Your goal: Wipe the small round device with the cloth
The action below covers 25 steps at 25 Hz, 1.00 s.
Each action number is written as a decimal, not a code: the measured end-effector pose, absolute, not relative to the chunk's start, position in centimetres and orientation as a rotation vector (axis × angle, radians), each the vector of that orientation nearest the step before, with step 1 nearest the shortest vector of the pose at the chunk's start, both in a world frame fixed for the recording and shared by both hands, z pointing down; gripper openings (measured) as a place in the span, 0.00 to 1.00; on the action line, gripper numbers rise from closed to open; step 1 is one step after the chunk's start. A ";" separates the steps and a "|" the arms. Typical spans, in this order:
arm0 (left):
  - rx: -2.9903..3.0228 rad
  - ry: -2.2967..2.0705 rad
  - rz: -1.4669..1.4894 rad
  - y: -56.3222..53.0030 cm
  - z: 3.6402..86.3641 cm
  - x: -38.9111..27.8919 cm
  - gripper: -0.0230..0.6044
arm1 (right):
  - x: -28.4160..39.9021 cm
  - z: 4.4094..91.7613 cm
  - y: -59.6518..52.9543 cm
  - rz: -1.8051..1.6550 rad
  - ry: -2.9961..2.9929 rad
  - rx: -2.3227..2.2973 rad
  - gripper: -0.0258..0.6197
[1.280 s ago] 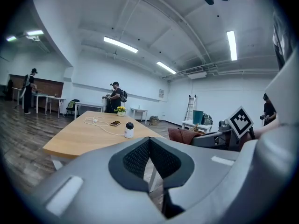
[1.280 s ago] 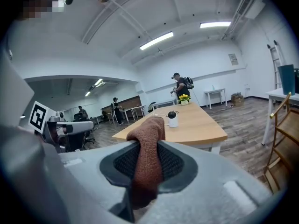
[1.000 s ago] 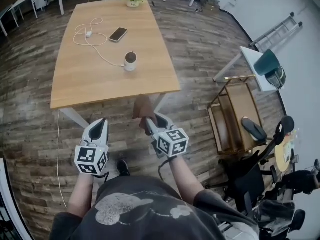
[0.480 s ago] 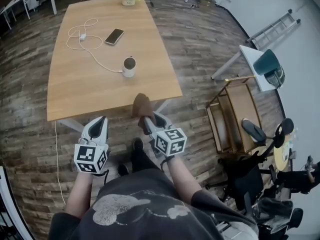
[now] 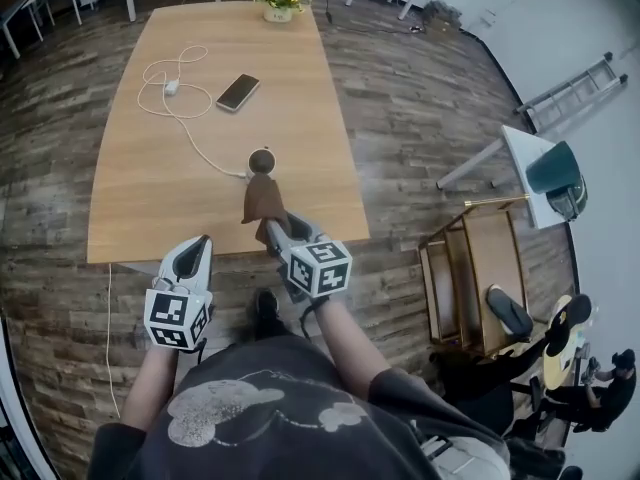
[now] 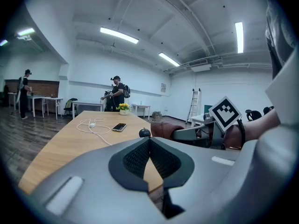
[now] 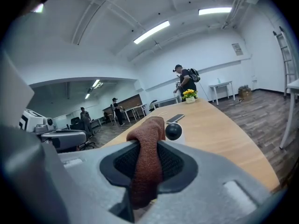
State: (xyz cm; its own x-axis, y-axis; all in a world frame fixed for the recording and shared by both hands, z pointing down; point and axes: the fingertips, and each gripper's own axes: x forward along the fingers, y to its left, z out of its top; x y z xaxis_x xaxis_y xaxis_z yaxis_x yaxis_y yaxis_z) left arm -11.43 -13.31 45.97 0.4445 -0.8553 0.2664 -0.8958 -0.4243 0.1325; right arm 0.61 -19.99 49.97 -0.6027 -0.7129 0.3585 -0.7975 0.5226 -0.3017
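Observation:
The small round device (image 5: 262,160), white with a dark top, stands on the wooden table (image 5: 150,198) near its front edge, with a white cable running from it. My right gripper (image 5: 274,230) is shut on a brown cloth (image 5: 263,198) that sticks up from its jaws, just short of the device. In the right gripper view the cloth (image 7: 147,153) fills the jaws and the device (image 7: 173,131) sits close behind it. My left gripper (image 5: 199,246) hangs at the table's front edge, shut and empty; in the left gripper view its jaws meet (image 6: 149,143), with the device (image 6: 145,133) ahead.
A phone (image 5: 238,92), a coiled white cable with charger (image 5: 168,80) and a pot of yellow flowers (image 5: 279,0) lie farther back on the table. A wooden cart (image 5: 470,278), chairs and a ladder (image 5: 572,84) stand to the right. People stand at far tables.
The person has stepped up to the table. Both grippers moved forward; the cloth now reaches over the table's front edge, close to the device.

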 end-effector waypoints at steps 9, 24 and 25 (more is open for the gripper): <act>2.427 -1.593 0.305 -19.3 45.7 -9.7 0.07 | -1.4 51.4 -26.8 0.653 -2.584 1.096 0.16; 2.326 -1.686 0.301 -23.7 47.0 -8.4 0.07 | 6.7 55.1 -30.6 0.754 -2.460 1.185 0.16; 2.328 -1.683 0.304 -23.8 47.0 -8.3 0.07 | 7.2 55.1 -30.6 0.737 -2.454 1.191 0.16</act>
State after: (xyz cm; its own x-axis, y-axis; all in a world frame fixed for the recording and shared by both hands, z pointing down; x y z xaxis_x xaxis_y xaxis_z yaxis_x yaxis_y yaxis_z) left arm -8.33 -23.83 47.02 0.3101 -0.8978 0.3128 -0.9505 -0.3000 0.0810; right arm 7.18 -30.61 55.08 -0.6041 -0.6328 0.4844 -0.7950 0.5209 -0.3109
